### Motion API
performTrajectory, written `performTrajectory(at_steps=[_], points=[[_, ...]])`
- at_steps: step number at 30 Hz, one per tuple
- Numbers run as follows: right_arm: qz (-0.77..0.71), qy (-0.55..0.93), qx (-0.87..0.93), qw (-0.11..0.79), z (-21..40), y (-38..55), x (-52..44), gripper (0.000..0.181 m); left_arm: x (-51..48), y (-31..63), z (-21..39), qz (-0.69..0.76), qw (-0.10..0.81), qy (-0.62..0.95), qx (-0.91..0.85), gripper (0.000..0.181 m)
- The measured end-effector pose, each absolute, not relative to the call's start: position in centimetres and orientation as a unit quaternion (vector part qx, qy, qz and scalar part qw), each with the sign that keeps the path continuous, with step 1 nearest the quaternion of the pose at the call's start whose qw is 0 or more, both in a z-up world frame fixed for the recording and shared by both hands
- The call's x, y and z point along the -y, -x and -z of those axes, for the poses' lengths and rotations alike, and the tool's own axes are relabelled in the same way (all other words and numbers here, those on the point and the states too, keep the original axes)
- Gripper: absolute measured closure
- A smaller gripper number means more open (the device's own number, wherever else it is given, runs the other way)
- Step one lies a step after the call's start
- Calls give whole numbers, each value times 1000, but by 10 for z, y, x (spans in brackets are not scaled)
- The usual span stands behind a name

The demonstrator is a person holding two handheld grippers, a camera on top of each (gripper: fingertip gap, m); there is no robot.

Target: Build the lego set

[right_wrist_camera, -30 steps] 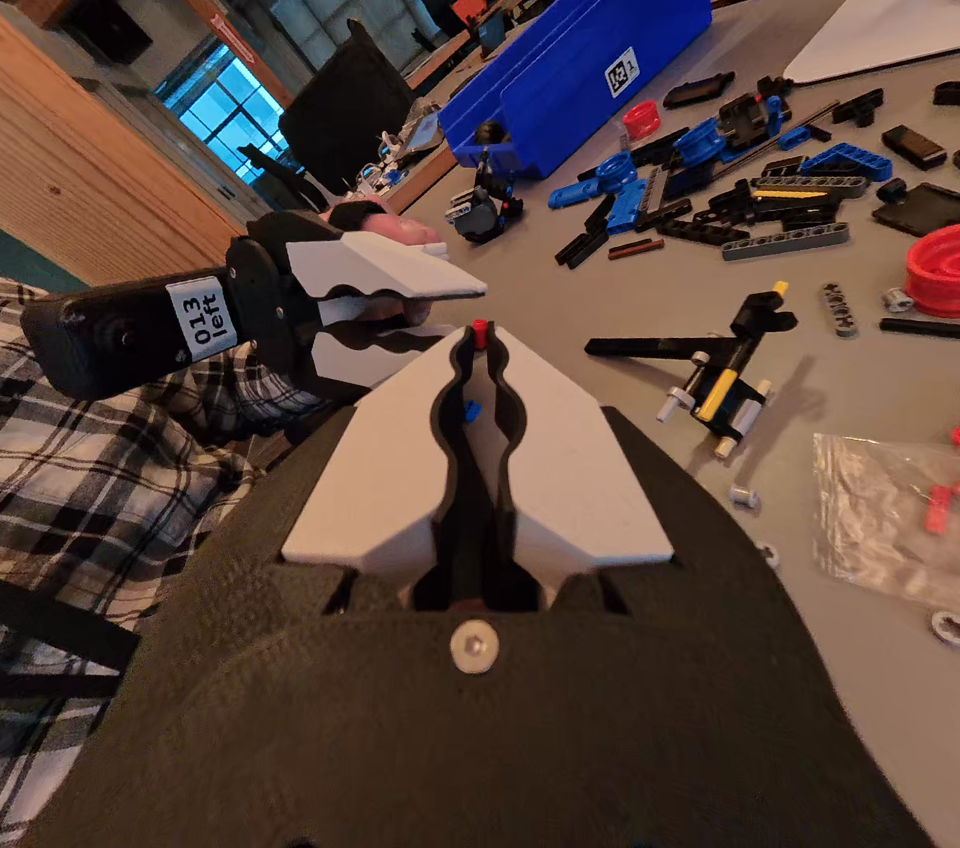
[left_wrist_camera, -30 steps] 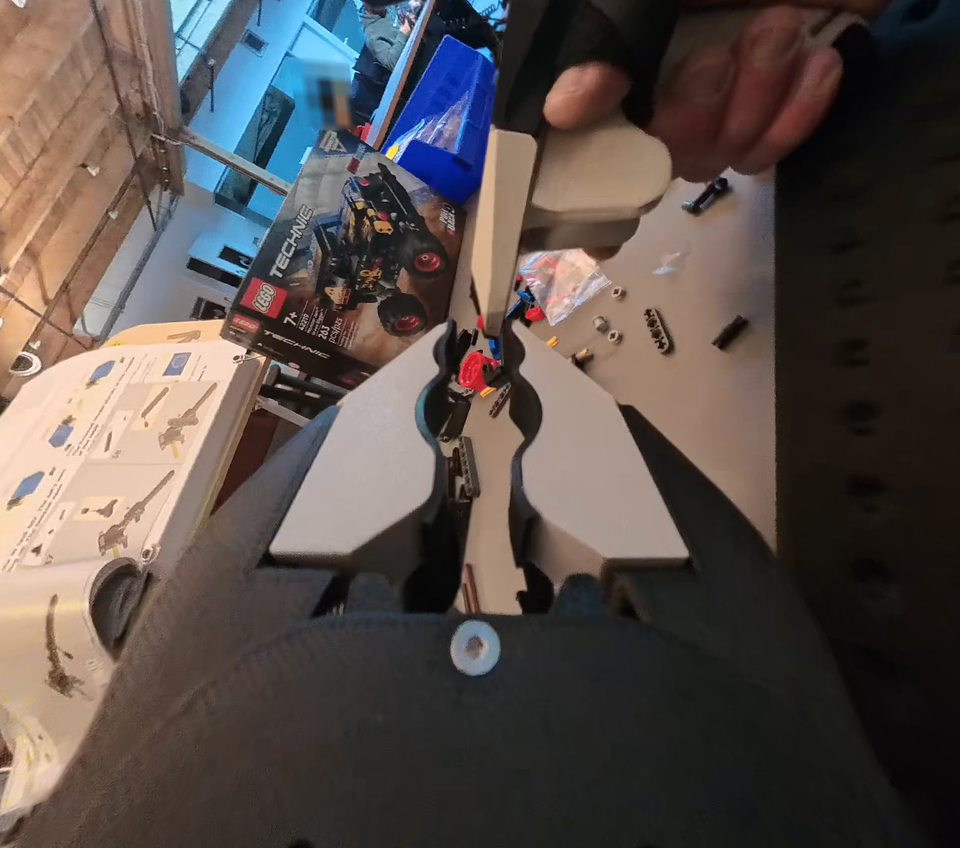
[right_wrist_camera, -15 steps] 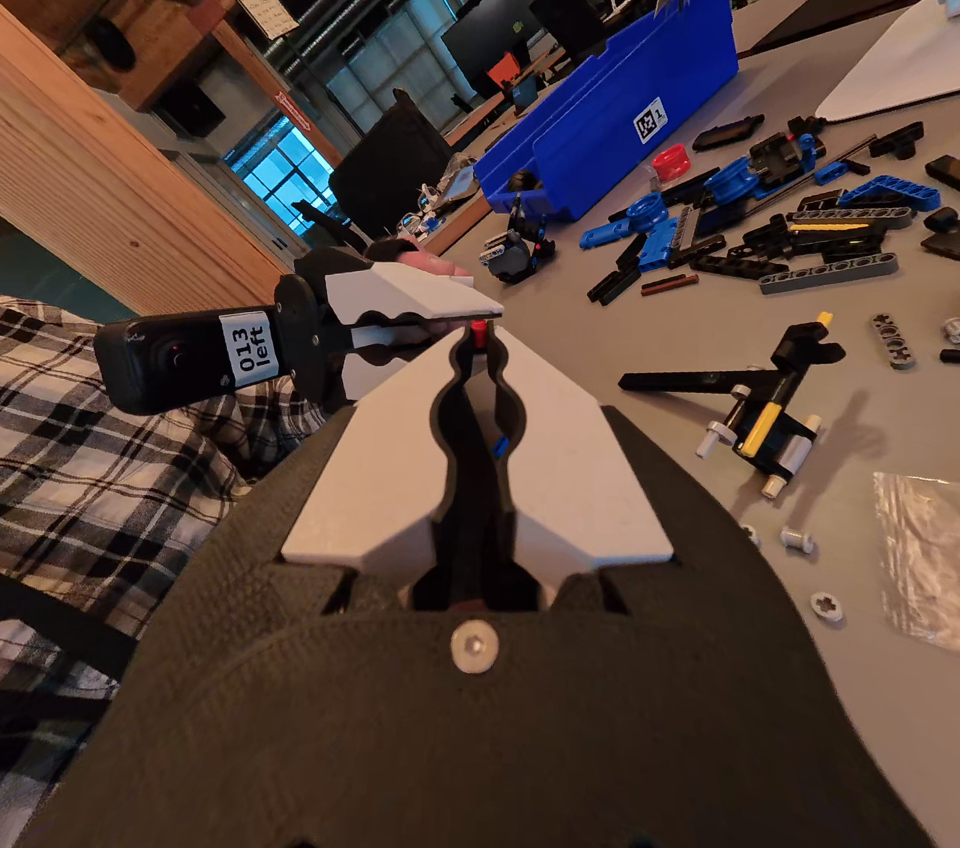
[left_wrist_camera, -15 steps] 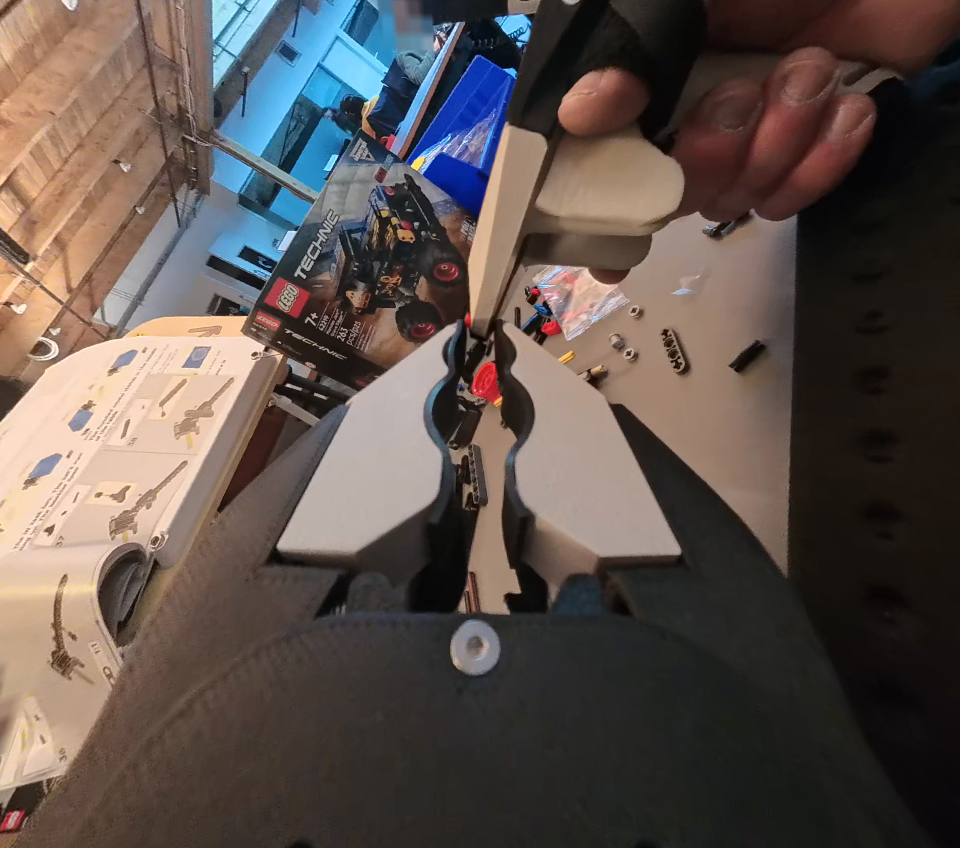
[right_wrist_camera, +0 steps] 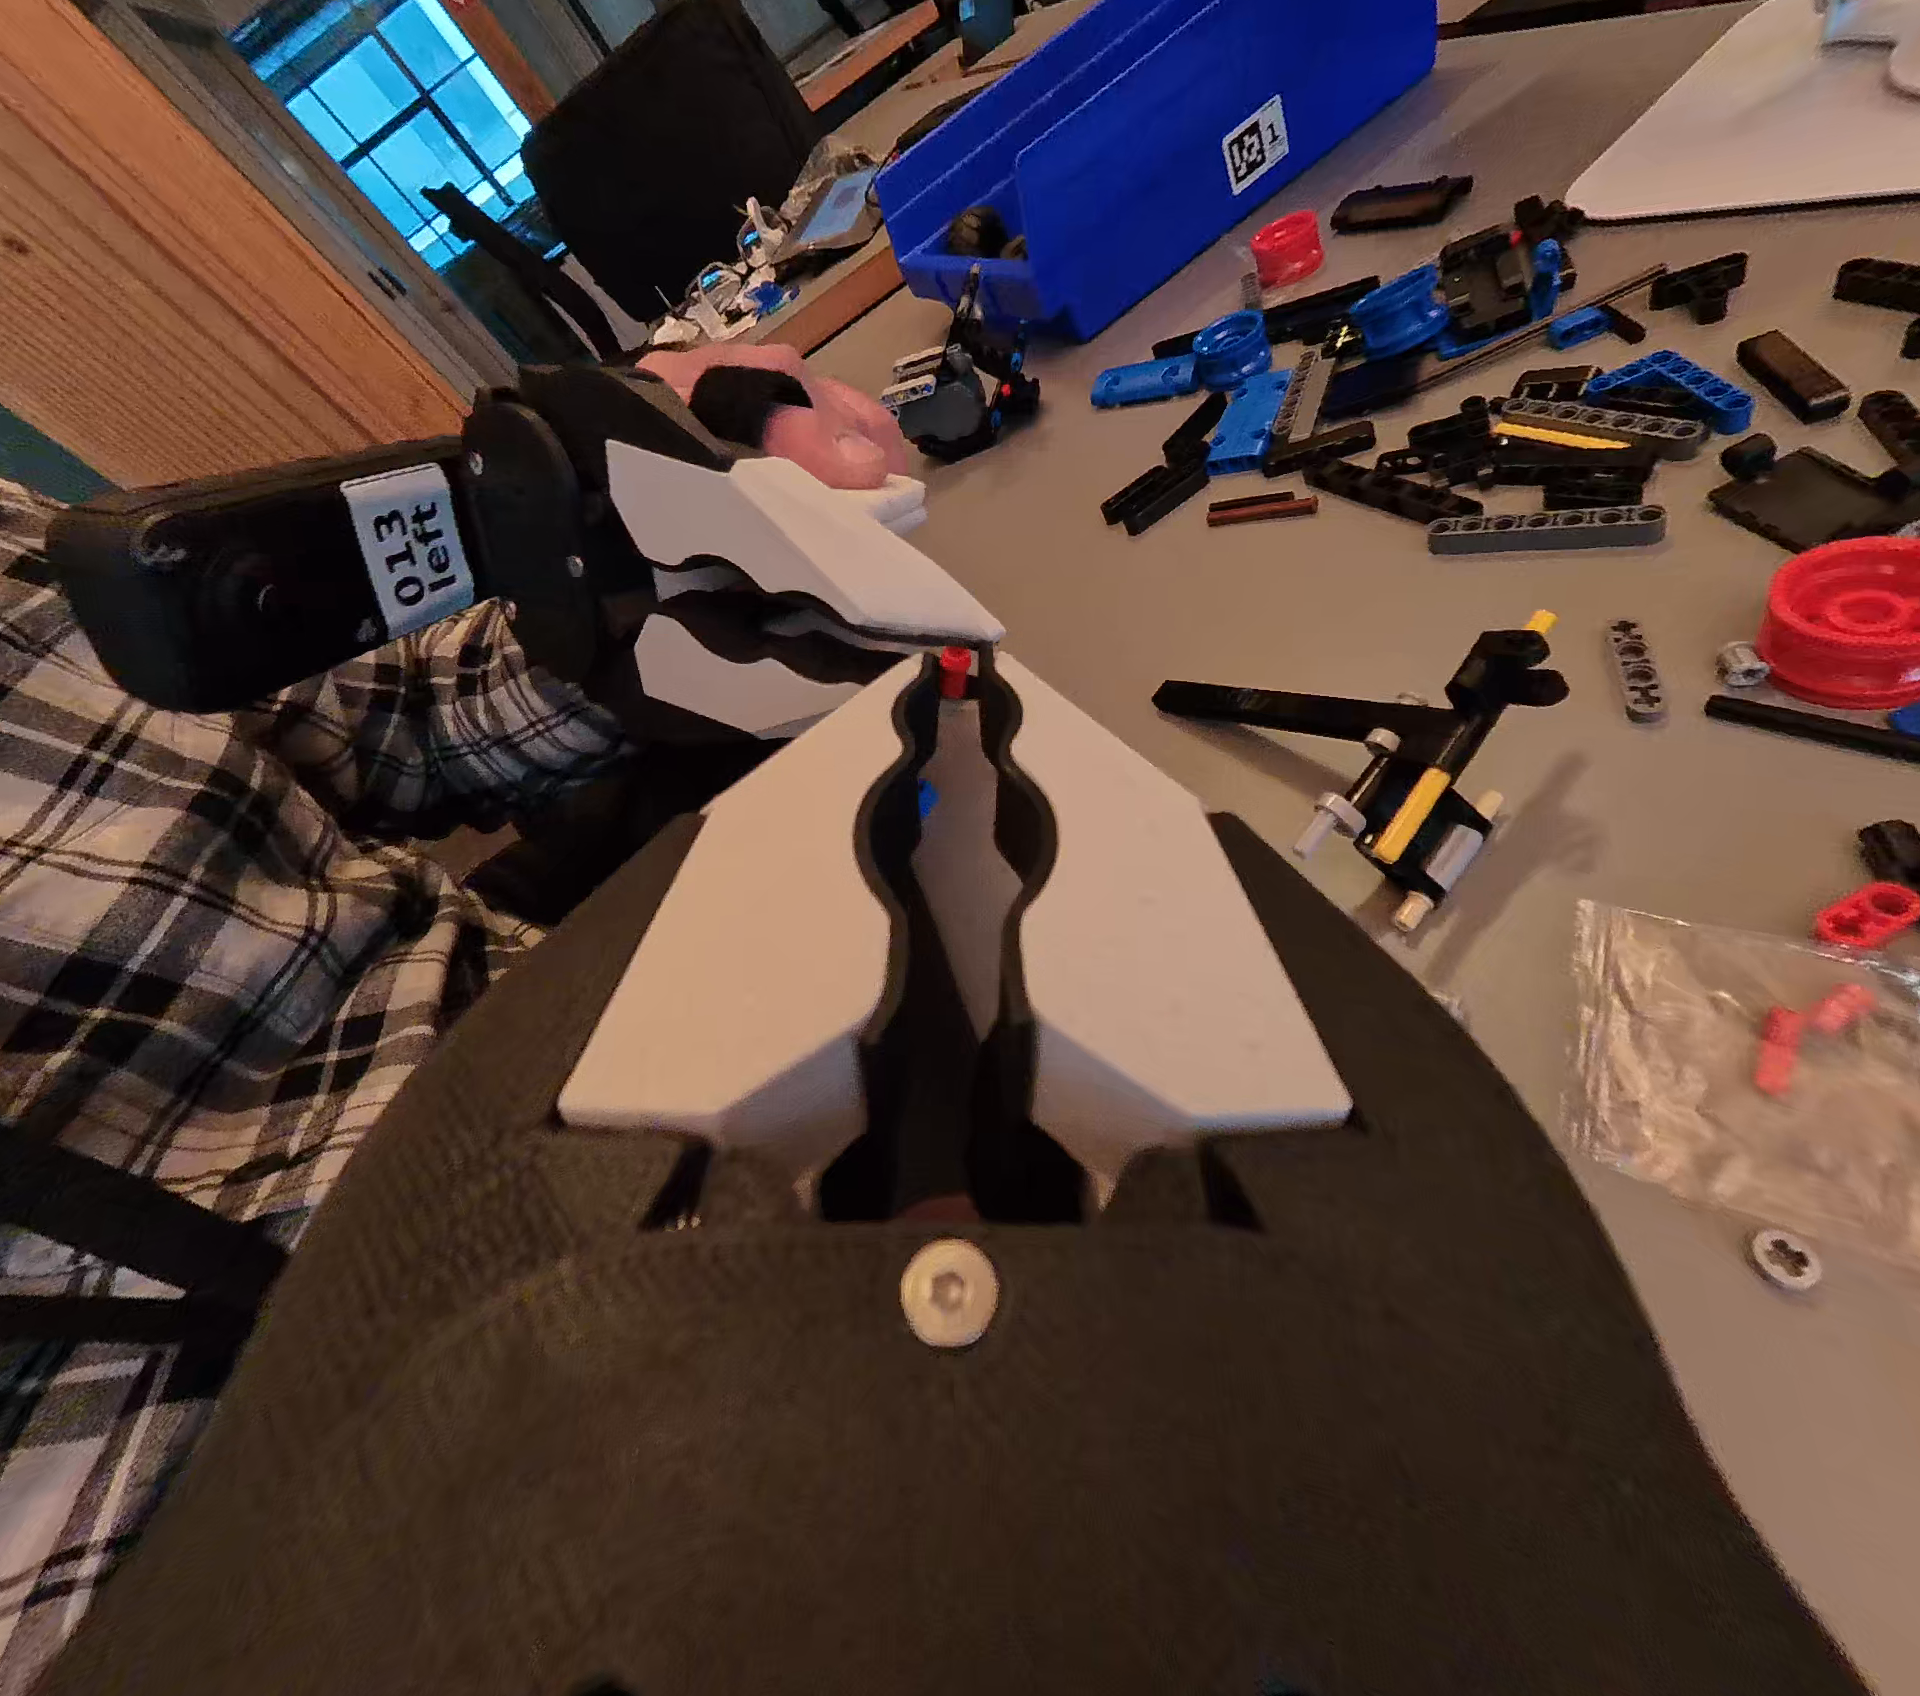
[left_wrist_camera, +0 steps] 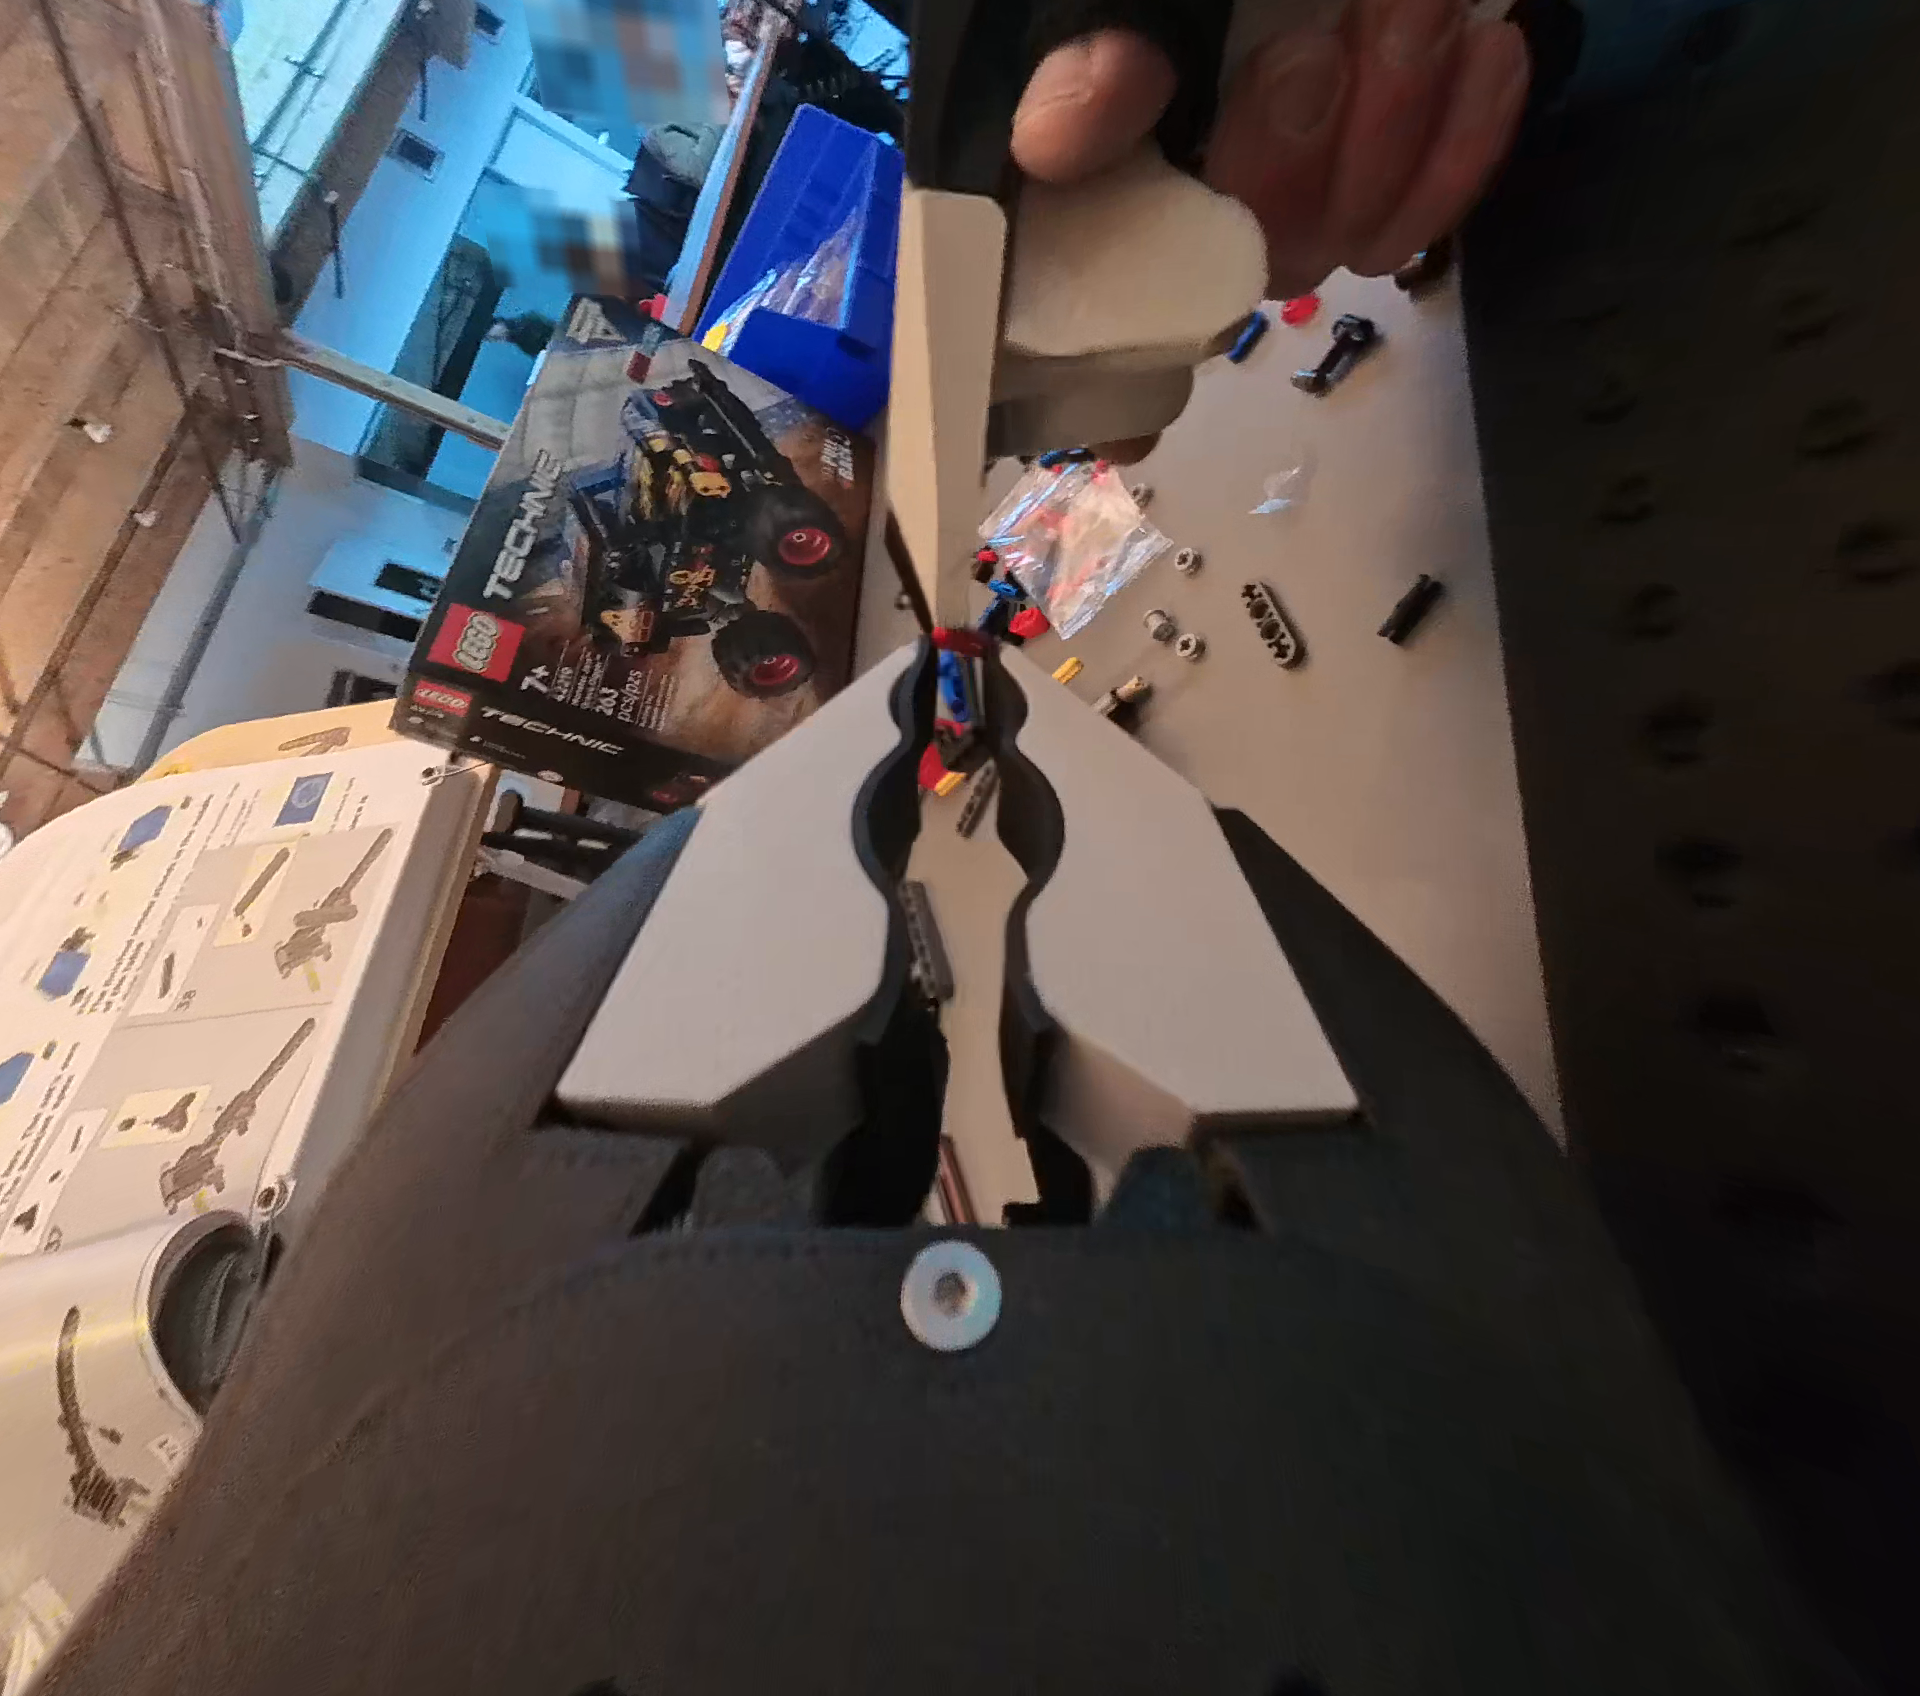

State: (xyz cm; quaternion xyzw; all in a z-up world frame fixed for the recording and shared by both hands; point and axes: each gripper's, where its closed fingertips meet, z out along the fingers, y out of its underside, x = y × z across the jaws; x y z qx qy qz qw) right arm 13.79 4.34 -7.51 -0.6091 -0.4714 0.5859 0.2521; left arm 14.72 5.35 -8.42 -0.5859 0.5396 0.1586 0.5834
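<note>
Two hand-held grippers are seen meeting tip to tip above a grey table [right_wrist_camera: 1195, 607]. In the right wrist view, the right gripper [right_wrist_camera: 954, 672] has its fingers drawn together on a small red pin [right_wrist_camera: 954, 670], which is pinched at the very tips. The left gripper [right_wrist_camera: 951, 633] comes in from the left, its tip touching or just beside the pin. In the left wrist view, the left gripper's fingers are nearly together around the same red piece; whether they are actually clamped on it cannot be told.

On the table to the right lie a black and yellow sub-assembly [right_wrist_camera: 1413, 773], a red wheel hub [right_wrist_camera: 1860, 618], a clear bag [right_wrist_camera: 1745, 1064] and, farther off, loose blue and black parts [right_wrist_camera: 1455, 389] beside a blue bin [right_wrist_camera: 1174, 119]. The set's box [left_wrist_camera: 644, 566] and an open instruction booklet [left_wrist_camera: 208, 950] are seen on the left in the left wrist view.

The hold is judged slight: if one gripper is released before the other has closed, or the tips are pushed out of line, the pin could be flicked away and lost among the loose parts or over the table edge.
</note>
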Motion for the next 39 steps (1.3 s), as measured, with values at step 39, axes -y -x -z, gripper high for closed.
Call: performTrajectory(at_steps=[39], points=[[-587,610,450,284,62,-136,-48,177,-59,-141,71,-172,606,592,-502,179]])
